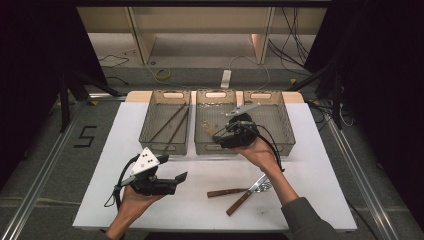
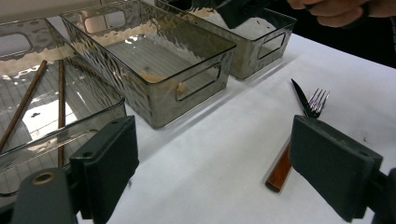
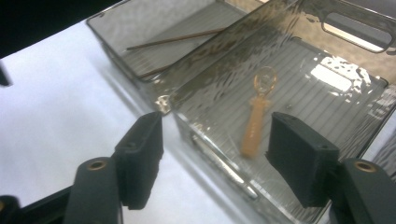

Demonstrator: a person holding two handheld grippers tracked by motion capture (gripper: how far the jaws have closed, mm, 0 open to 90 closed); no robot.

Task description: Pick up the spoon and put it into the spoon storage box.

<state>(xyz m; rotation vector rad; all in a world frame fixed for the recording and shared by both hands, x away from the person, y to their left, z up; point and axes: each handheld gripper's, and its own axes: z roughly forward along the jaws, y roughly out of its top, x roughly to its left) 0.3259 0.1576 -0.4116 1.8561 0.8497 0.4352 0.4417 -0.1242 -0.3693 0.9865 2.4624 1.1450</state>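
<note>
Three smoky clear bins stand in a row at the back of the white table. The left bin (image 1: 146, 125) holds brown chopsticks (image 1: 172, 124) (image 3: 177, 38). A small wooden spoon (image 3: 254, 126) lies on the floor of the middle bin (image 1: 216, 149). My right gripper (image 1: 221, 136) (image 3: 215, 158) hangs over that bin's front part, open, with nothing between its pads. My left gripper (image 1: 175, 168) (image 2: 215, 163) hovers low at the front left, open and holding nothing. A fork (image 1: 227, 192) (image 2: 318, 100) and a knife (image 1: 240, 202) (image 2: 301, 97), both wooden-handled, lie crossed on the table at the front right.
The right bin (image 1: 280, 122) (image 2: 261, 44) sits beside the middle one, under the hand that holds the right gripper. White tabletop (image 1: 200, 170) stretches between the two grippers. Cables and a power strip (image 1: 226, 78) lie on the floor beyond the table.
</note>
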